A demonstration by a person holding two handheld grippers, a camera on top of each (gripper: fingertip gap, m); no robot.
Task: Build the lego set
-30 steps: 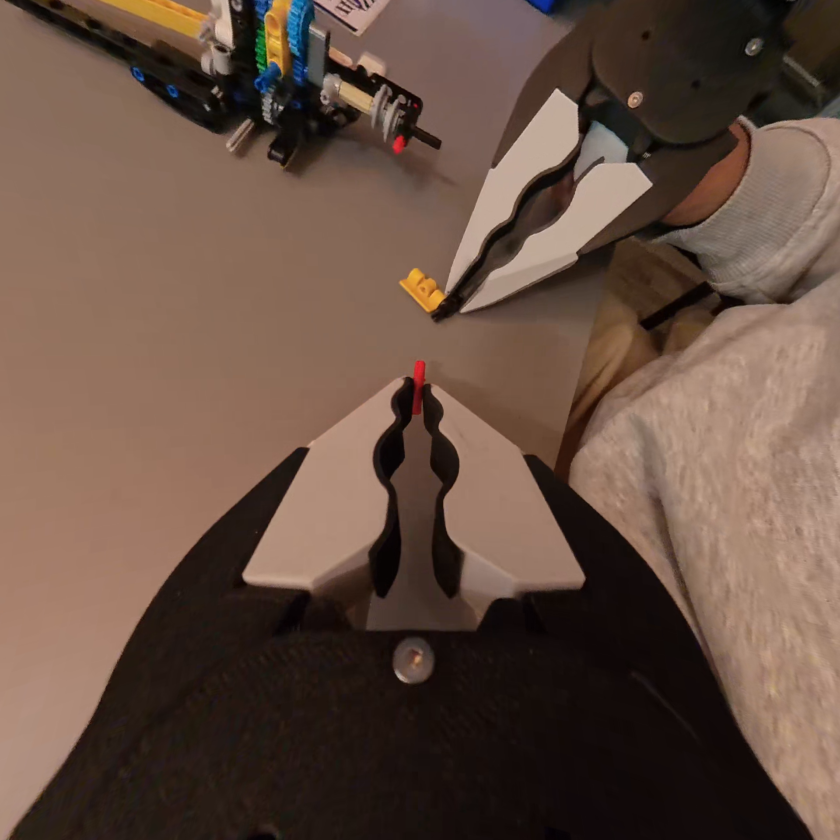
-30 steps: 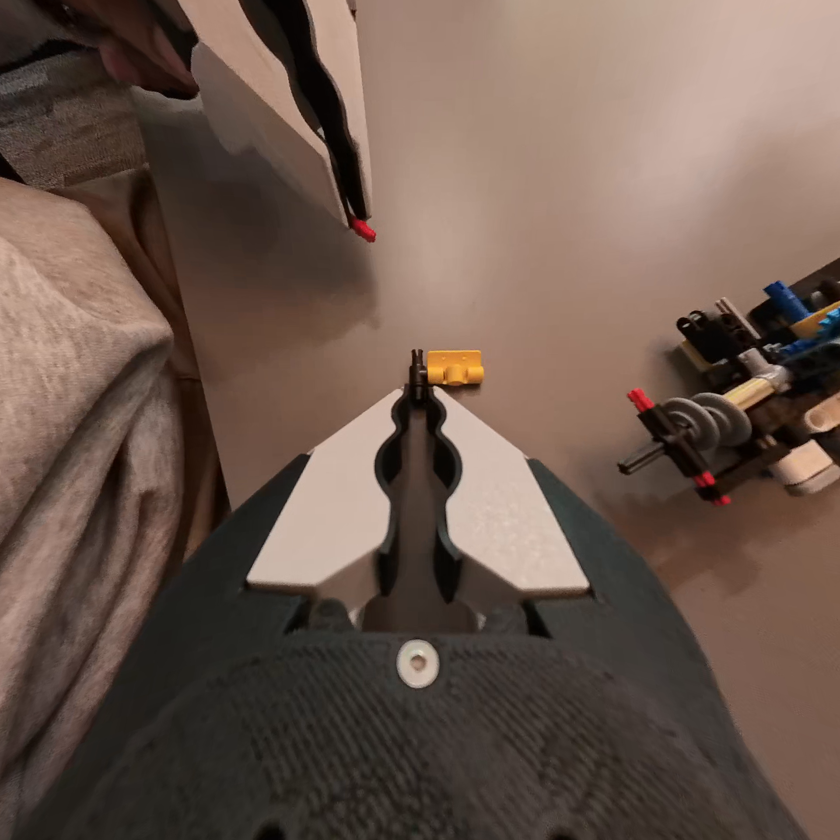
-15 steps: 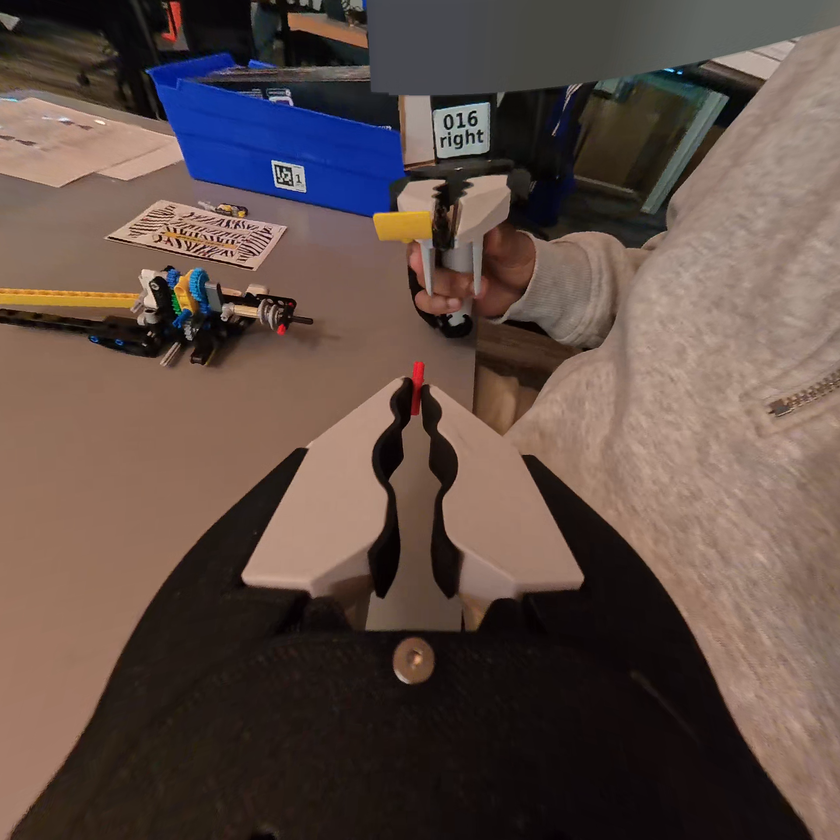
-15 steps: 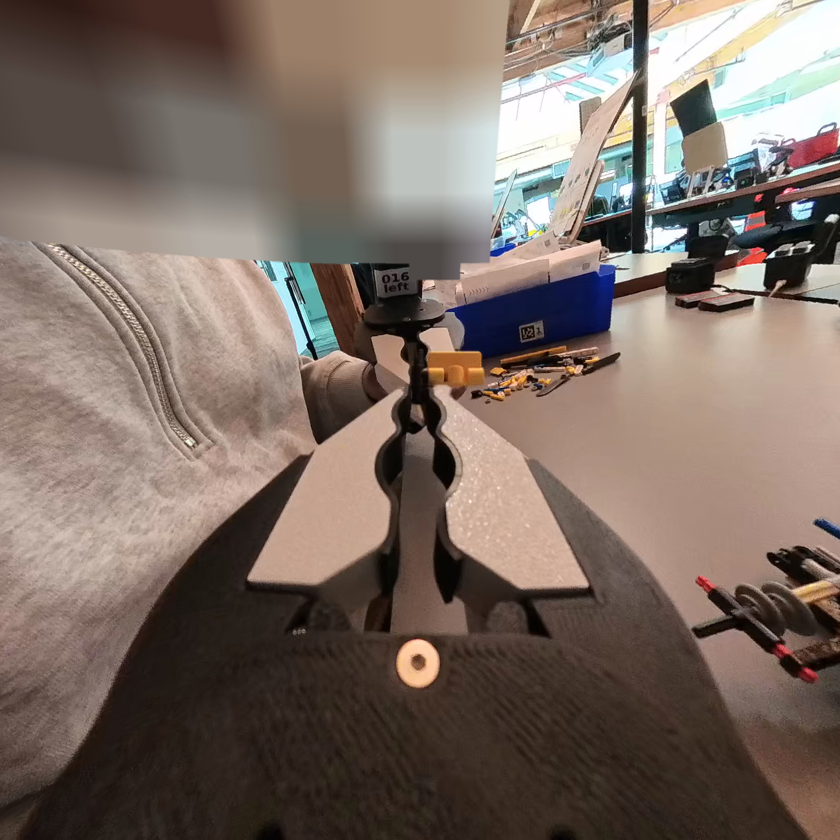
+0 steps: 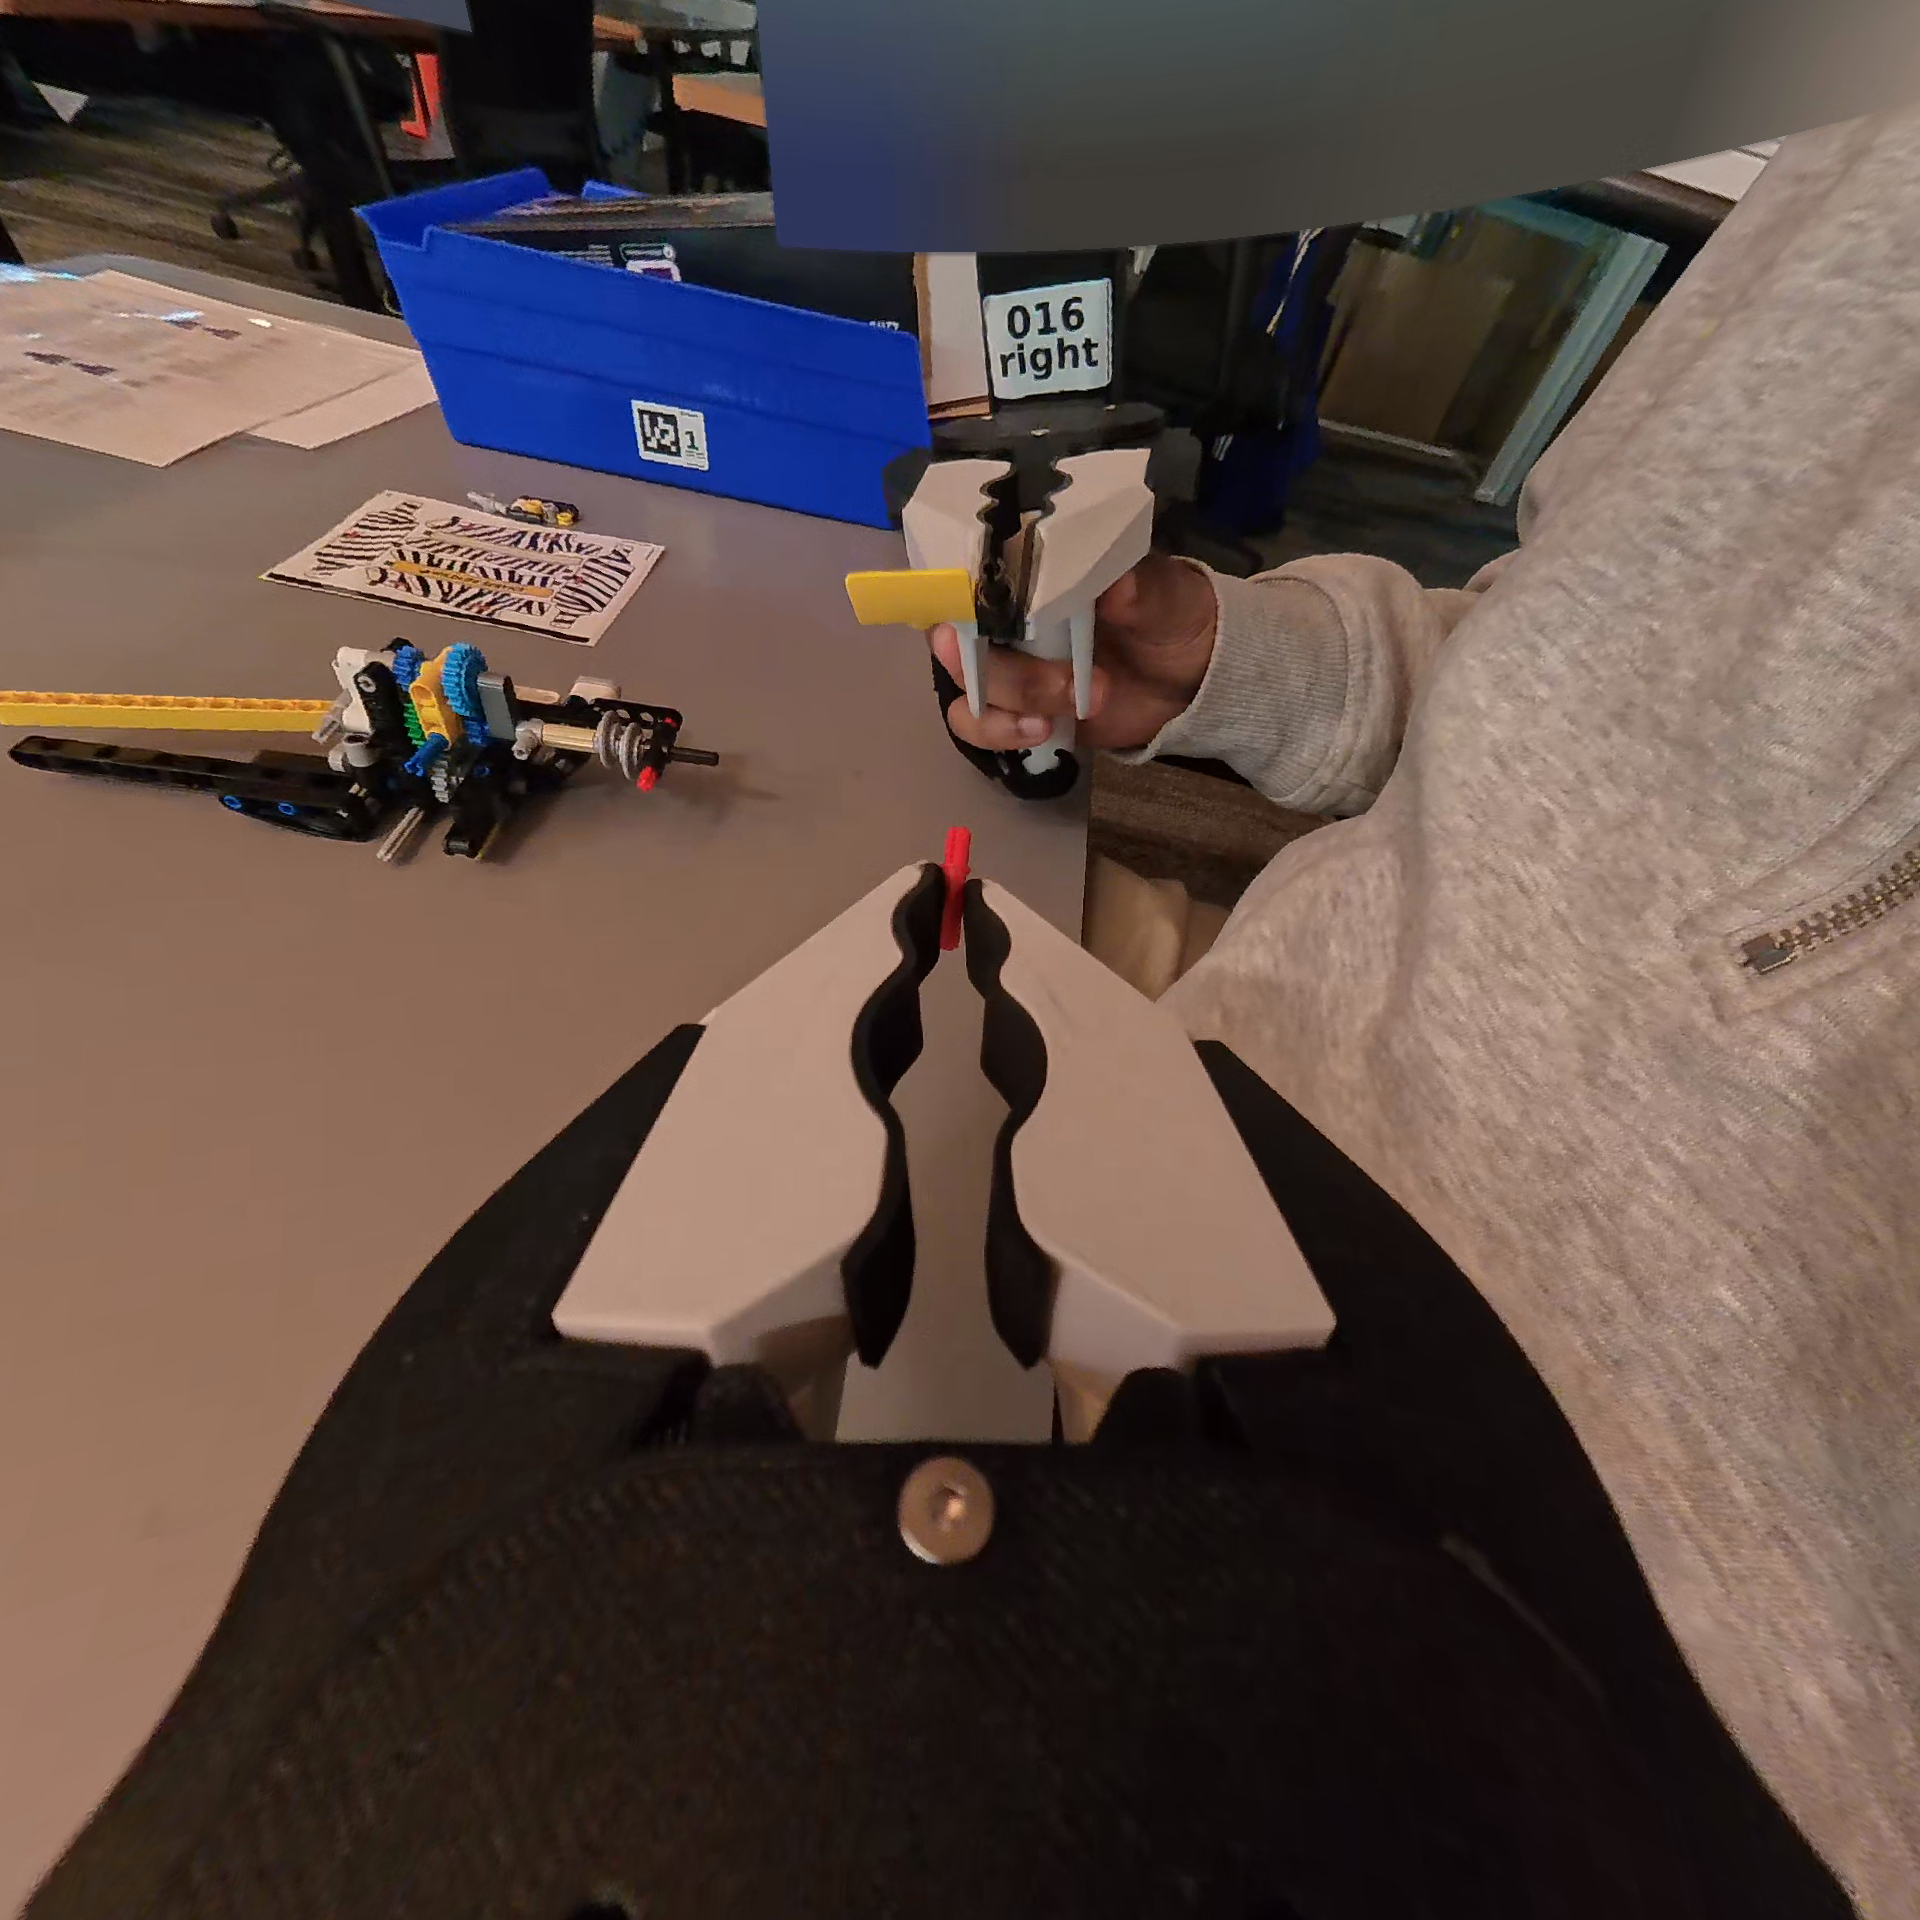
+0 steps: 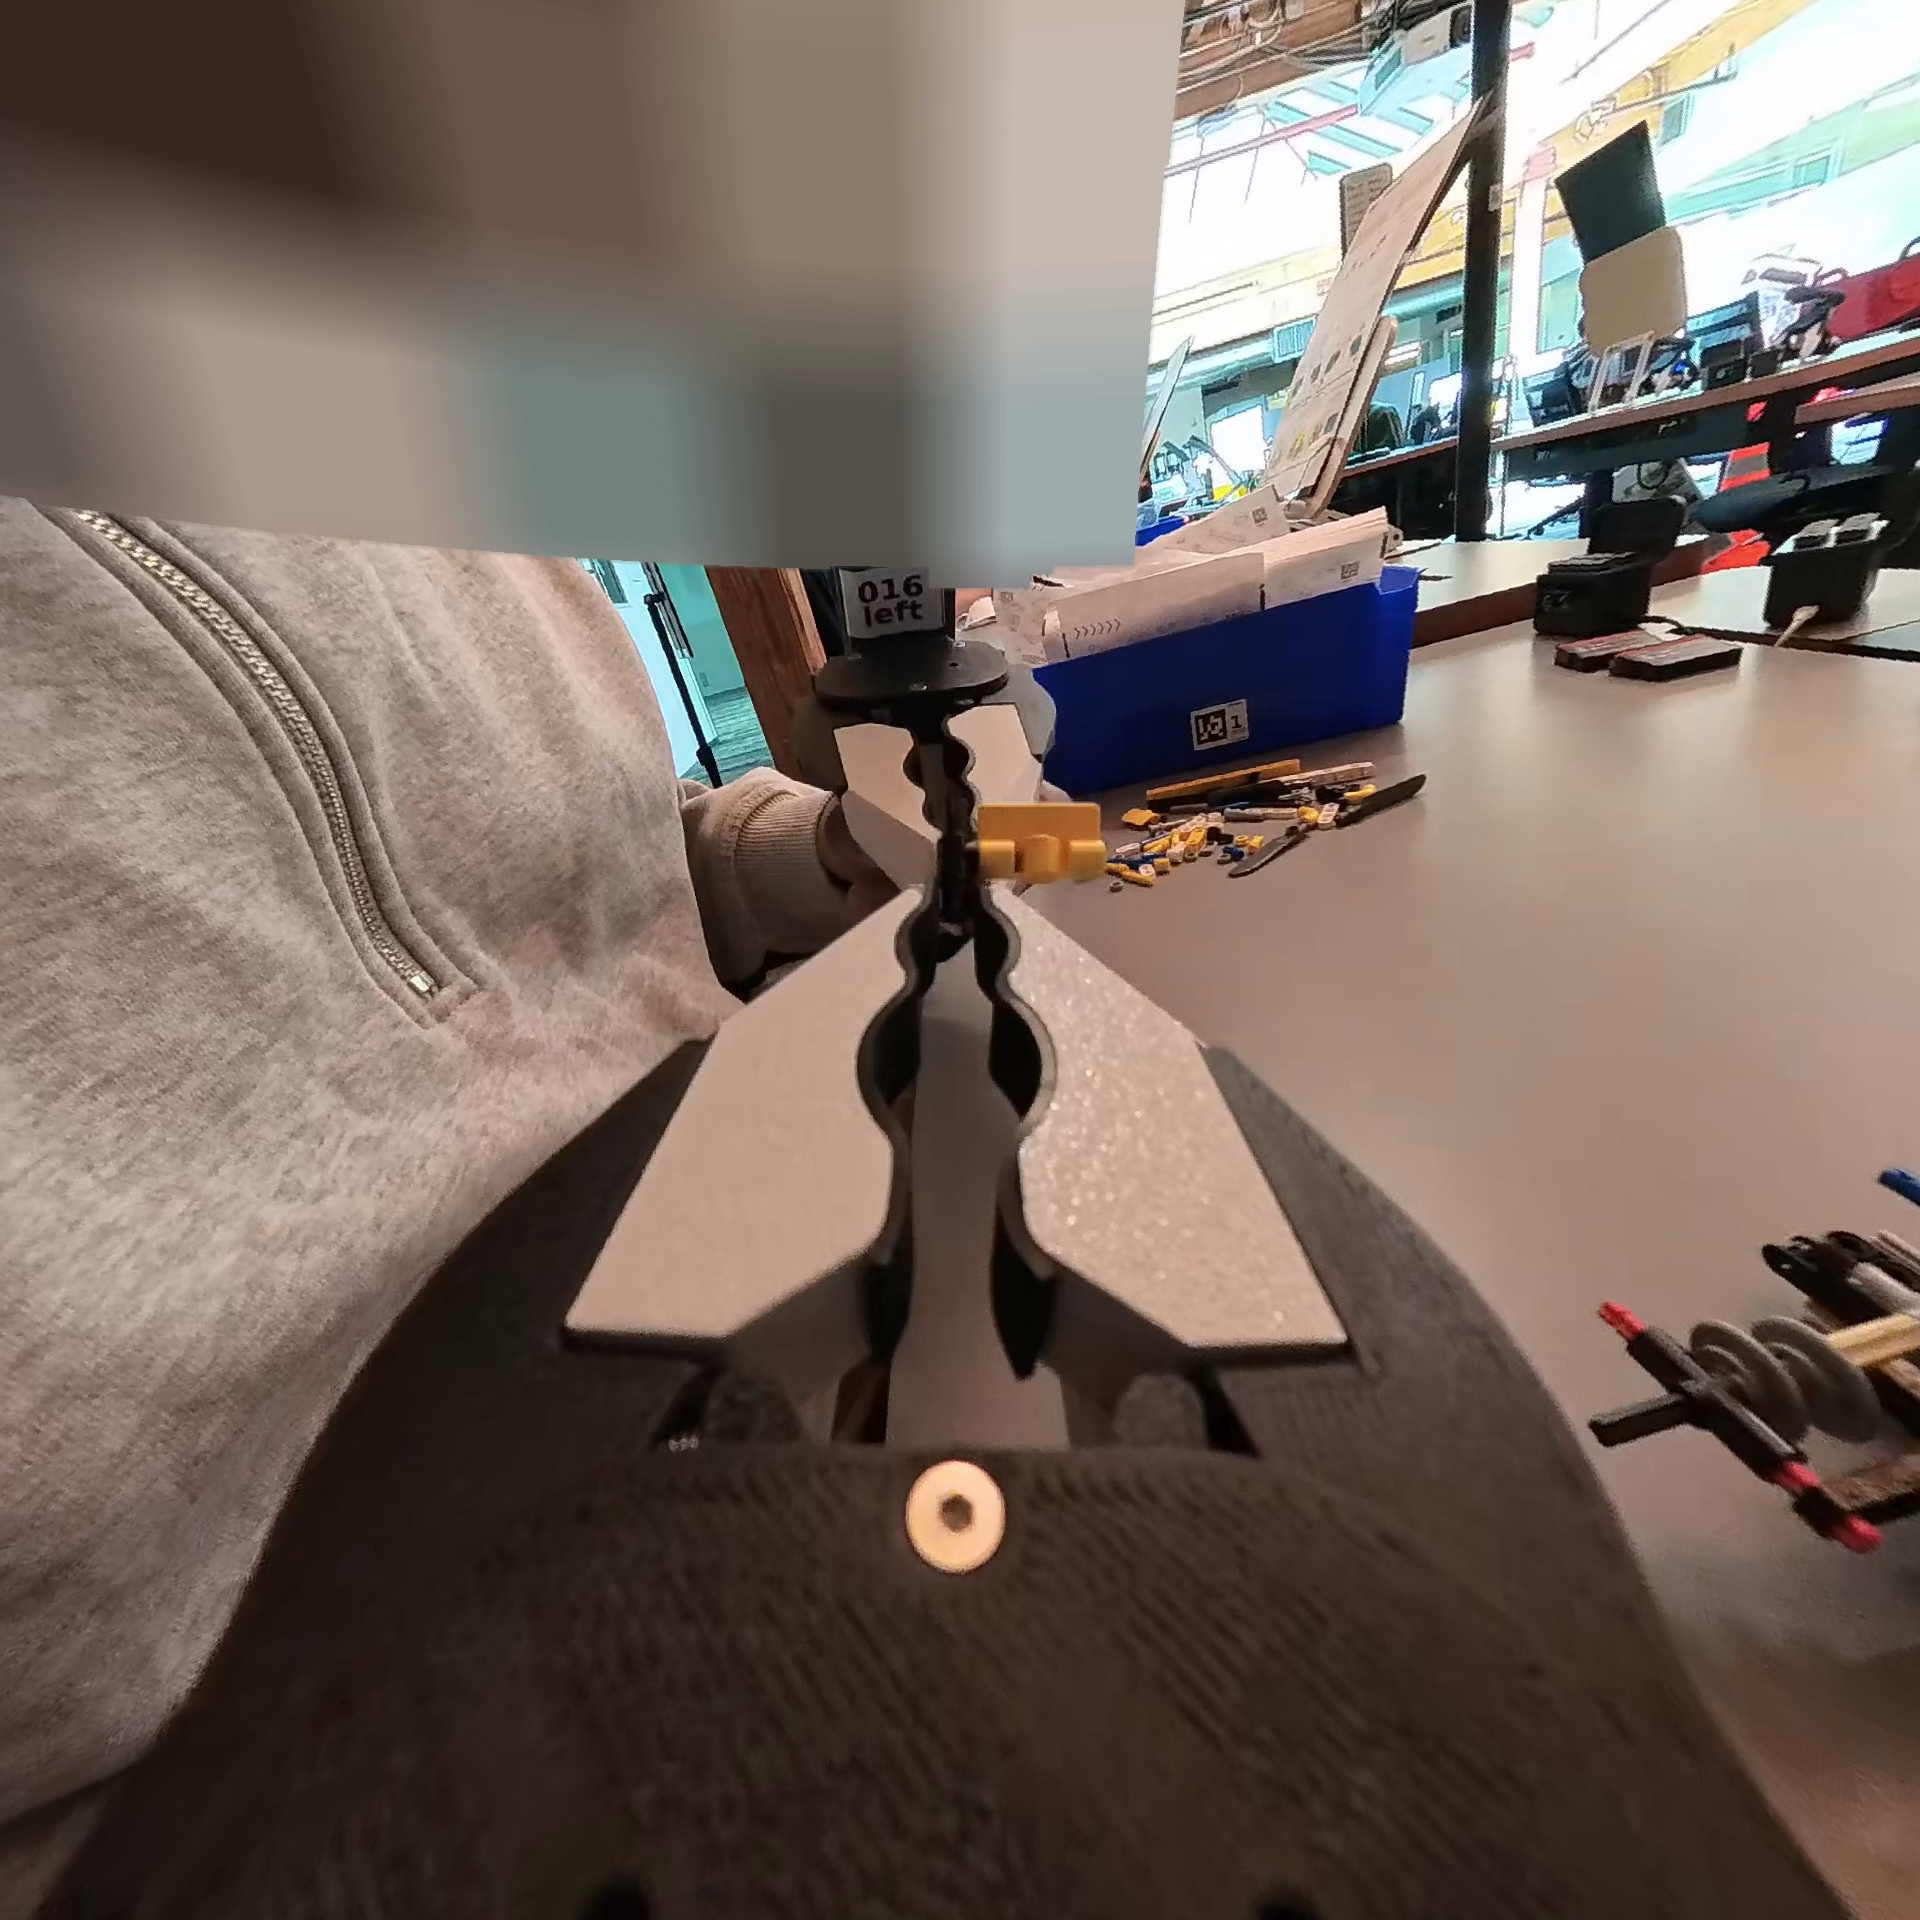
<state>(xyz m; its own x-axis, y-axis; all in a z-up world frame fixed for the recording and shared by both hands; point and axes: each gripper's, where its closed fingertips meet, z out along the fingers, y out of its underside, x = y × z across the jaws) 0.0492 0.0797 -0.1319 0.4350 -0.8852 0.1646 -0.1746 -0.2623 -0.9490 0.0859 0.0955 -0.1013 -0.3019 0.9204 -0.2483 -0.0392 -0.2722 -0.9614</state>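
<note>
My left gripper is shut on a small red pin that sticks out past its tips, held above the table's near edge. My right gripper is shut on a black pin carrying a yellow piece. Both are raised off the grey table and face each other. The right gripper also shows in the left wrist view, with the yellow piece to its left. The left gripper shows in the right wrist view, directly behind the yellow piece. The part-built model lies on the table to the left.
A blue bin stands at the table's back, a striped sticker sheet in front of it. Loose pieces lie near the bin. The model's end with red pins is at right. A person's grey sweater fills one side. Across from one pair of fingers to the other is roughly 6 cm. Both grippers' tips are roughly 20 cm from the part-built model.
Both grippers lifted off the table and tilted up level to face each other. The right one picked the yellow piece up from the table. Since half a second ago they barely moved.
</note>
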